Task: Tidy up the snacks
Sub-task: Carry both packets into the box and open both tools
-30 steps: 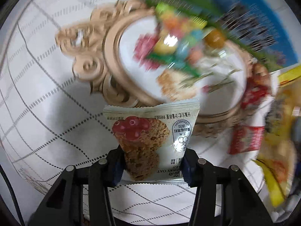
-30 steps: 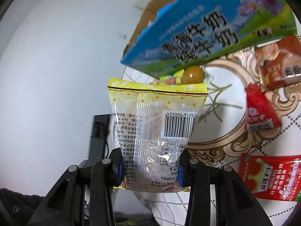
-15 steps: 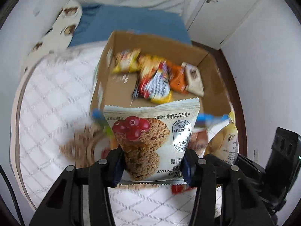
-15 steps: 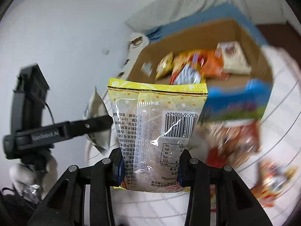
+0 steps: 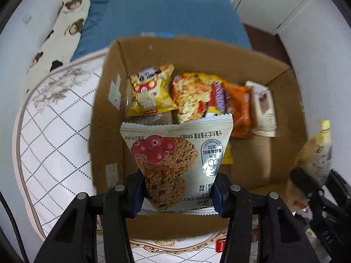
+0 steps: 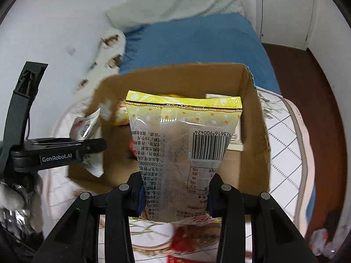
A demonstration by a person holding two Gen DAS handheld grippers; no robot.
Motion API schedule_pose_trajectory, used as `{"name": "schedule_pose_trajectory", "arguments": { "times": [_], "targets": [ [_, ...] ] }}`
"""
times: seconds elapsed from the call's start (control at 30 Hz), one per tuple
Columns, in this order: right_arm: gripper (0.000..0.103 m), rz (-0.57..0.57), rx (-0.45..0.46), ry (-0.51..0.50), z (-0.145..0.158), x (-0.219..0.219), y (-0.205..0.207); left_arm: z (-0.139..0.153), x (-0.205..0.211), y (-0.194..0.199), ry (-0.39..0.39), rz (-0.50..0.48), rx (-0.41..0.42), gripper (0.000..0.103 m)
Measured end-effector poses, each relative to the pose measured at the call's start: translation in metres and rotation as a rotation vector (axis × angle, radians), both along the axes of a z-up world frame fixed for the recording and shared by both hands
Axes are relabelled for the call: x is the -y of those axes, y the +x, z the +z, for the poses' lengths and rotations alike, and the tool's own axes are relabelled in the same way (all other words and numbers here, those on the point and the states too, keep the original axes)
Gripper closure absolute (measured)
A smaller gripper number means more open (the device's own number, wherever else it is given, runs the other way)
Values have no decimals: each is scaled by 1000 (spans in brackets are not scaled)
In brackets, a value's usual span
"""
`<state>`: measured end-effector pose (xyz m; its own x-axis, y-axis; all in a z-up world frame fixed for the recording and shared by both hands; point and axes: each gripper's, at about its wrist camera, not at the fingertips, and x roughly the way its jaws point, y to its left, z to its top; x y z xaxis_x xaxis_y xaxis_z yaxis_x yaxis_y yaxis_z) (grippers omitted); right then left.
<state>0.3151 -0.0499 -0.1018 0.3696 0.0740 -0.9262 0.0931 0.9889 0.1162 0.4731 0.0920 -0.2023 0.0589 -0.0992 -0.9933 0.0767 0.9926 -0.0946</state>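
Beyond the gridded counter (image 5: 54,131), the box (image 5: 283,153) at twelve o'clock already holds several snacks, and my left fingers (image 5: 177,195) clamp an oat cookie pack (image 5: 175,153), my right fingers (image 6: 175,197) a yellow-topped pack (image 6: 184,135), both undropped.

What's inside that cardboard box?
Inside the cardboard box lie several snack packets: a yellow packet, an orange packet and a beige packet. The cranberry oat packet covers the rest.
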Motion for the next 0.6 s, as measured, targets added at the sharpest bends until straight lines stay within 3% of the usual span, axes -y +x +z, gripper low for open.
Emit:
{"name": "schedule_pose_trajectory", "arguments": {
  "times": [0.17,0.43,0.47,0.53,0.57,0.6],
  "targets": [
    [60,-14,-96,-7,-29,10,16,-36,-1,7,16,12,-81,56],
    [57,-5,-231,-38,-66,14,21,-58,-5,6,8,25,-141,55],
    [53,-11,-250,-50,-72,14,22,-59,-5,6,7,20,-144,55],
    [20,-15,-266,-62,-78,12,23,-60,-5,7,14,12,-141,55],
    [15,-16,-267,-66,-80,12,24,-61,-6,8,17,12,-138,52],
    [12,-17,-271,-73,-82,11,25,-60,-6,9,9,15,-137,41]
  ]
}}
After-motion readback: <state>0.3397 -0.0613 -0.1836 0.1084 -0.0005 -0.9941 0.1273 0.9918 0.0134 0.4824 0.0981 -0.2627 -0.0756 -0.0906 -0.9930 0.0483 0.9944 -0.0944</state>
